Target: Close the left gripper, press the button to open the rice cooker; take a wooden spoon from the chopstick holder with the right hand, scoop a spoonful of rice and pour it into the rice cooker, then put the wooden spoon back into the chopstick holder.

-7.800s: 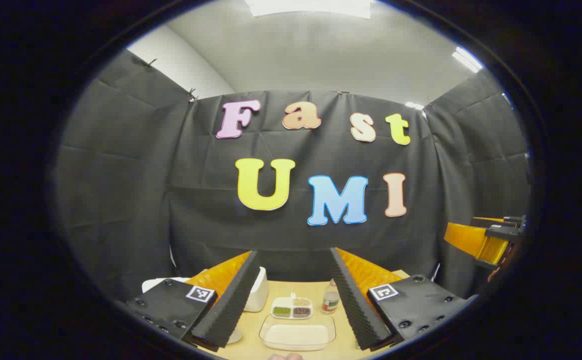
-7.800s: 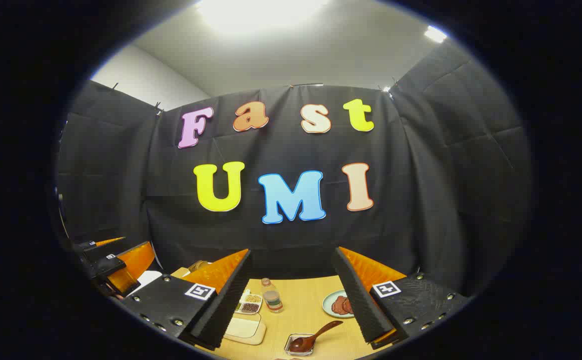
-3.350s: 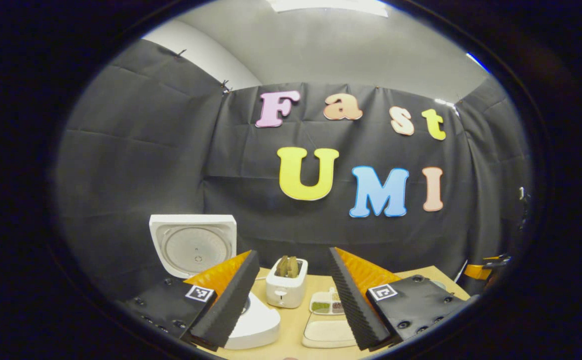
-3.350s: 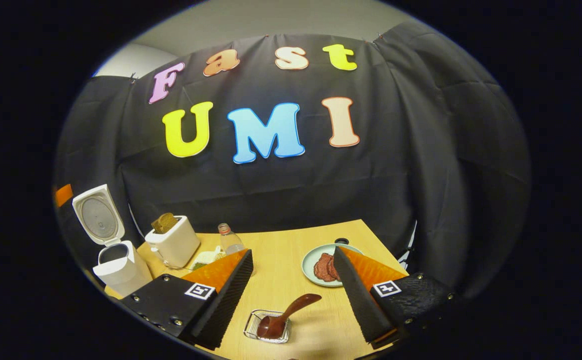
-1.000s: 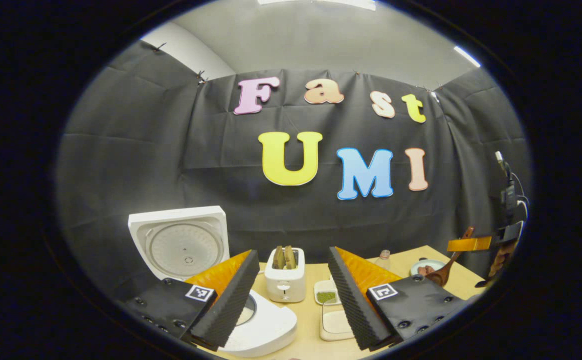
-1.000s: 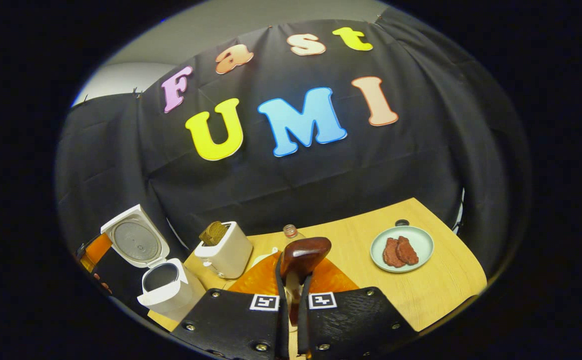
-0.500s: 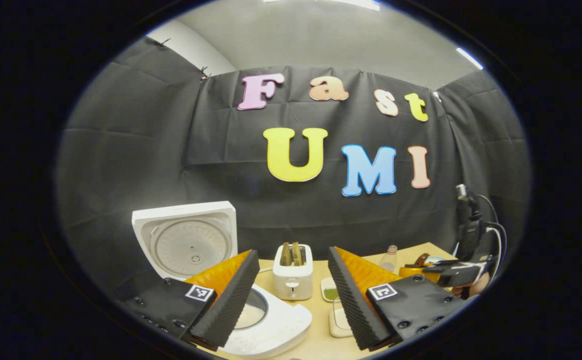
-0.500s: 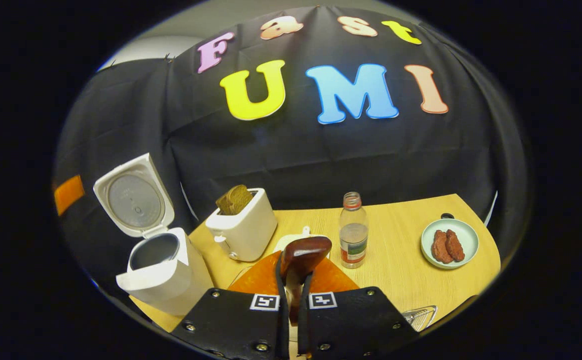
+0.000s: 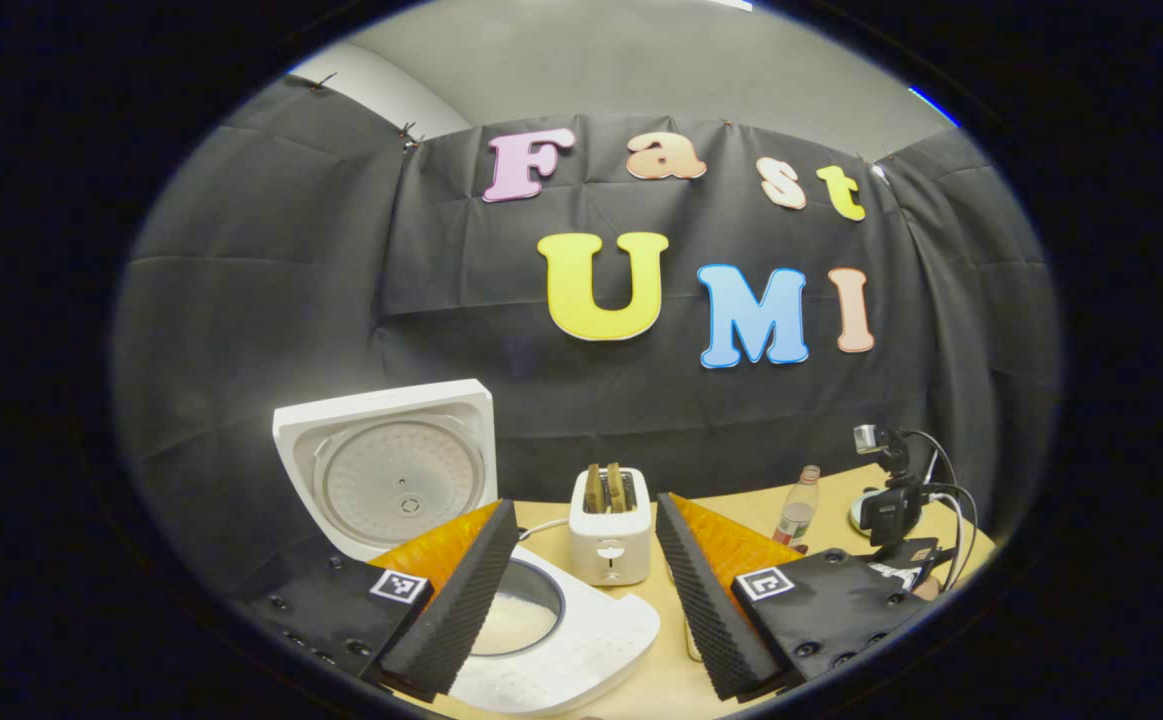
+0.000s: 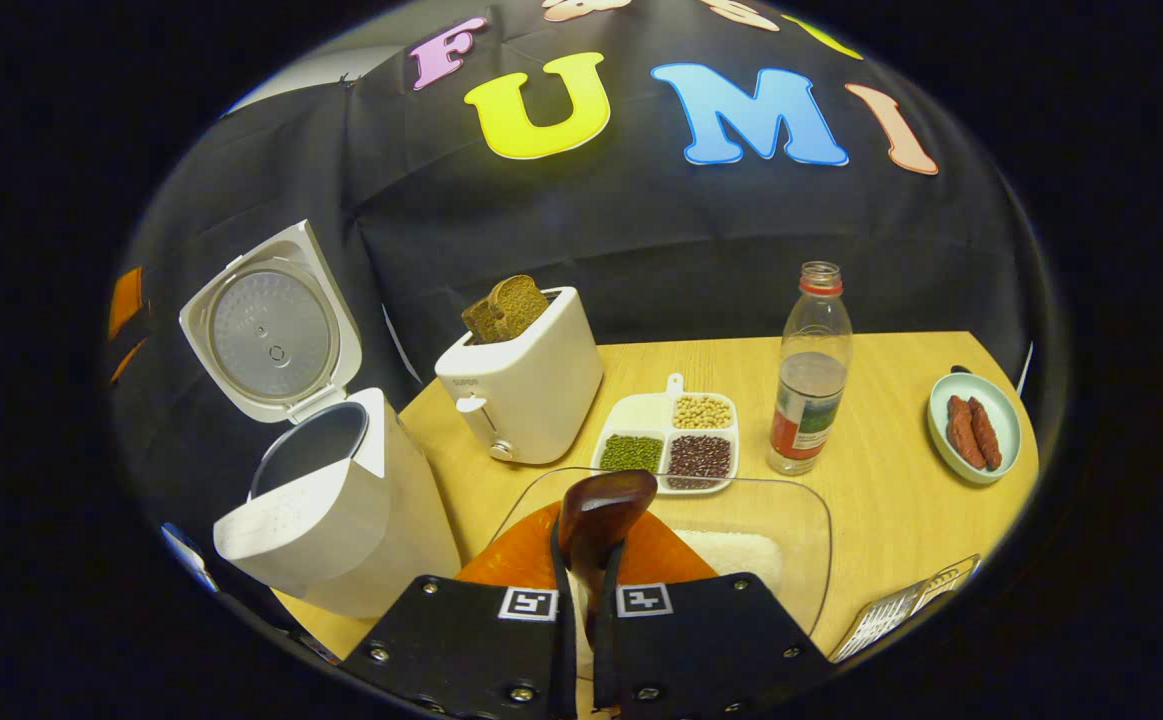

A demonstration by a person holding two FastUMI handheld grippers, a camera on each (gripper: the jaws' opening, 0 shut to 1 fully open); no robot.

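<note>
The white rice cooker (image 10: 341, 520) stands open at the table's left, its lid (image 10: 266, 330) tipped back. My right gripper (image 10: 586, 600) is shut on the dark wooden spoon (image 10: 603, 512), whose bowl points forward over the near edge of a clear glass dish of rice (image 10: 741, 548). The wire chopstick holder (image 10: 901, 605) lies at the lower right. In the left gripper view my left gripper (image 9: 581, 600) stands open and holds nothing, just above the open rice cooker (image 9: 581, 630), with the lid (image 9: 391, 465) upright behind it. The right gripper (image 9: 901, 560) shows far right.
A white toaster (image 10: 526, 385) with bread stands behind the rice dish. Beside it are a divided dish of beans (image 10: 666, 440), a plastic bottle (image 10: 811, 375) and a green plate of sausages (image 10: 974, 412). The wooden table (image 10: 891, 500) ends close on the right.
The cooker lid has come open and the spoon has left the holder. Over the last second my right gripper tipped down and moved left over the rice dish. The left gripper sank slightly.
</note>
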